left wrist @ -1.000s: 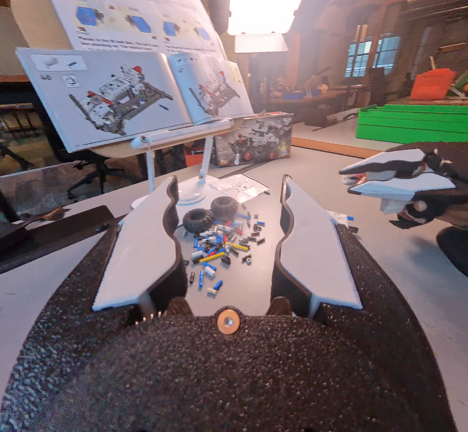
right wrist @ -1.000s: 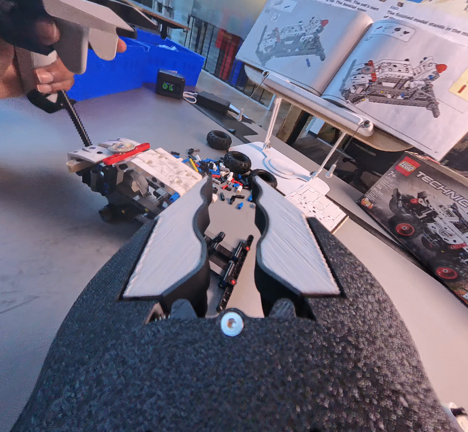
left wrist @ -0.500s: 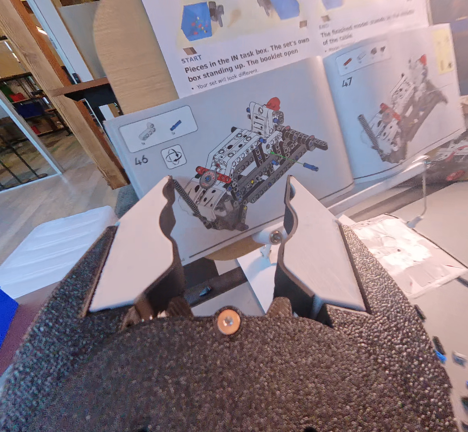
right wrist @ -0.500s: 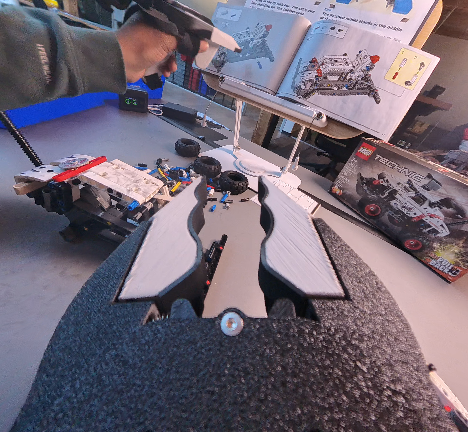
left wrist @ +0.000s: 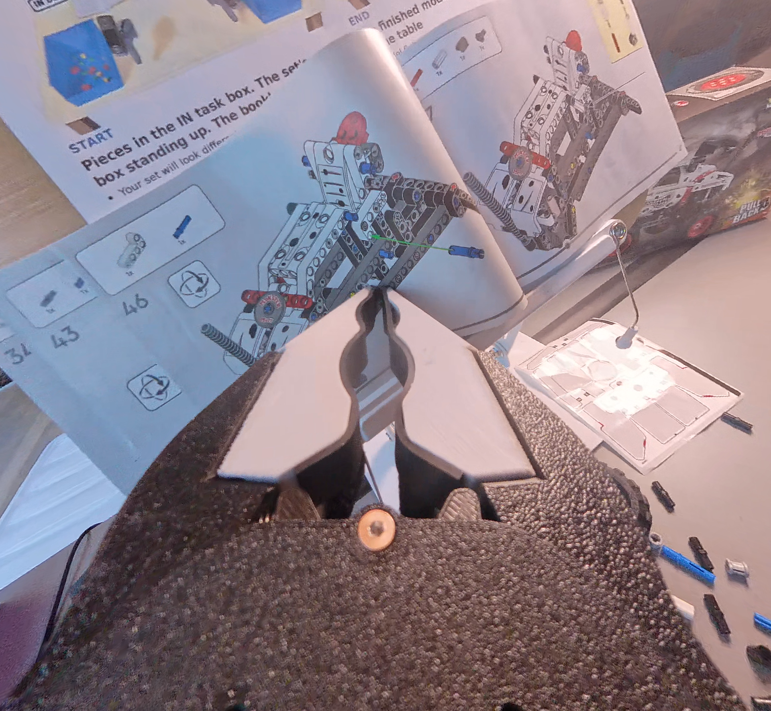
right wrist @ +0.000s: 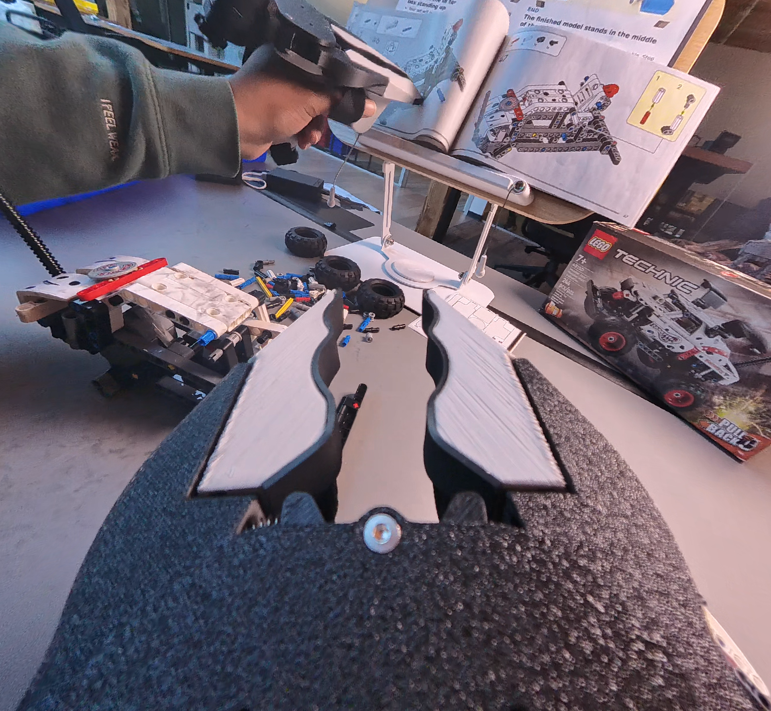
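Observation:
An open instruction booklet (left wrist: 250,274) rests on a white stand (right wrist: 413,274). My left gripper (left wrist: 377,292) is shut on the curled left page of the booklet; it also shows in the right wrist view (right wrist: 413,98), held by a hand in a green sleeve (right wrist: 125,115). My right gripper (right wrist: 381,297) is open and empty, low over the grey table (right wrist: 104,461). A black rod piece (right wrist: 352,403) lies between its fingers. A partly built white and black model (right wrist: 167,307) lies to its left. Loose small parts (right wrist: 283,286) and black tires (right wrist: 338,271) lie just ahead.
The set's box (right wrist: 667,332) stands at the right. A sticker sheet (left wrist: 626,390) lies by the stand's foot, with small pins (left wrist: 688,566) near it. A printed sheet (left wrist: 167,44) stands behind the booklet. A black adapter (right wrist: 294,184) lies at the back. The tips of one gripper are about 30 centimetres away from the tips of the other.
My left gripper rose from the parts pile to the booklet and shut on the left page, which now curls up. My right gripper stayed over the table and opened wider.

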